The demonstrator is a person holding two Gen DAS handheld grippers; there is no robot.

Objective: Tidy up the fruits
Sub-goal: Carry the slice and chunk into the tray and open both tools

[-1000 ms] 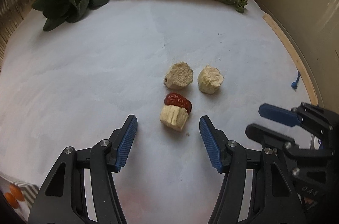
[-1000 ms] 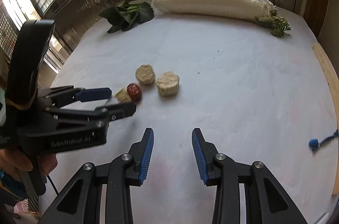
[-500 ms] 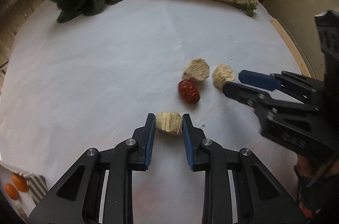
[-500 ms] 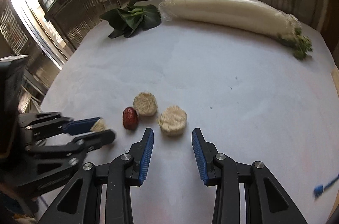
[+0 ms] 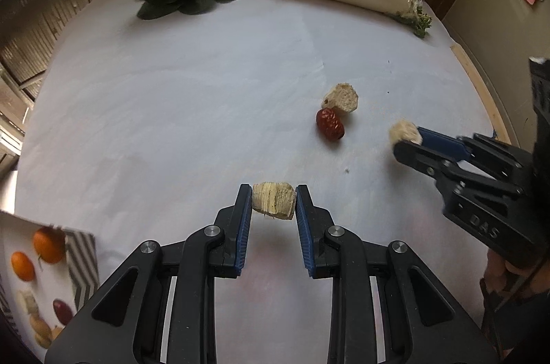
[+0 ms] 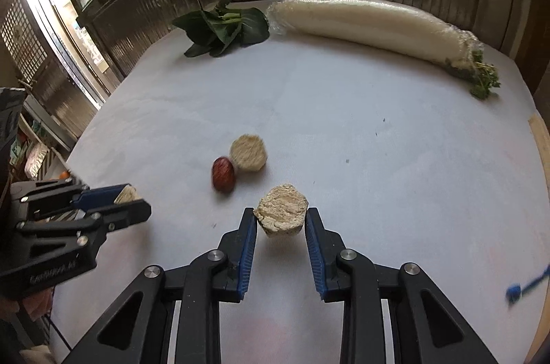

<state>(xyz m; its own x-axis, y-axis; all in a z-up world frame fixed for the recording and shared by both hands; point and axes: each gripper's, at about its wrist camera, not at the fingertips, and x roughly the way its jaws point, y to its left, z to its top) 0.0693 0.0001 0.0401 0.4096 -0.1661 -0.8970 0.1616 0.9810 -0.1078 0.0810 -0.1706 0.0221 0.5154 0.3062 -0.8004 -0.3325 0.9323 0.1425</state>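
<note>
Nearest me, the left gripper (image 5: 273, 202) is clamped on a pale layered chunk (image 5: 274, 200), pads on its two flat sides, chunk lifted a bit off the tabletop (image 5: 172, 123) w/ a shadow under it. Just beside, the right gripper (image 6: 280, 223) is pinched on a crumbly round (image 6: 281, 214), also held clear of the cloth; pads meet its rim rather than the faces.

Both pieces look light, dry, porous, prob. freeze-dried fruit, though I can't be sure from this view. Judging by the rough edges they'd crumble under a hard squeeze, so a gentle hold across the widest, flattest sides seems best.

A little further out, a red date (image 6: 223, 174) lies touching a second round (image 6: 248, 153). The date looks firmer, smooth-skinned, maybe slippery; I'd take it across its short axis.

At the far edge: leafy greens (image 6: 223, 28) and a long wrapped radish (image 6: 371, 23).
</note>
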